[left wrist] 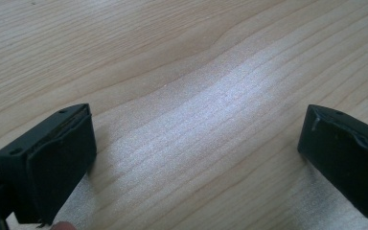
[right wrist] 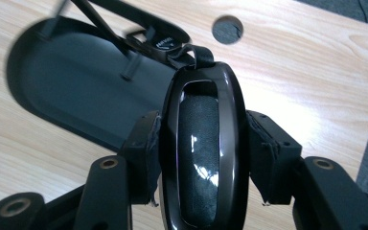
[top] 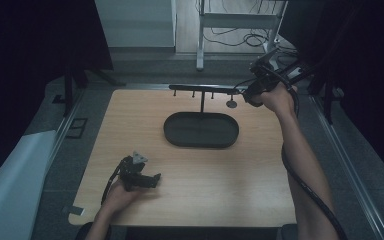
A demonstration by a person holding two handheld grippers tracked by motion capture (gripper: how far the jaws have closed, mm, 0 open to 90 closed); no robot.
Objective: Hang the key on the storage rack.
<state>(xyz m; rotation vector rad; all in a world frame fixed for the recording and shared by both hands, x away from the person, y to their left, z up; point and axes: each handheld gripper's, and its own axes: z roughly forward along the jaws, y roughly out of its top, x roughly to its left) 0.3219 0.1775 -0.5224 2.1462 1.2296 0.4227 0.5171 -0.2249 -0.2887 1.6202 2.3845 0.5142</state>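
Observation:
A glossy black oval fob (right wrist: 203,143) with a small strap loop (right wrist: 196,51) at its top sits between the jaws of my right gripper (right wrist: 202,143), which is shut on it. The loop is right beside the end of the black stand's horizontal bar (right wrist: 165,40); whether it is over the bar I cannot tell. From above, my right gripper (top: 250,92) is at the bar's (top: 200,89) right end, over the stand's oval tray base (top: 177,131). My left gripper (top: 152,180) rests low on the table's near left, jaws wide open (left wrist: 196,129) over bare wood.
Several small pegs hang under the bar. A round hole (top: 231,104) is in the wooden table (top: 260,175) just right of the stand's post. The table's far edge lies close behind the bar, with dark curtains and a metal frame beyond.

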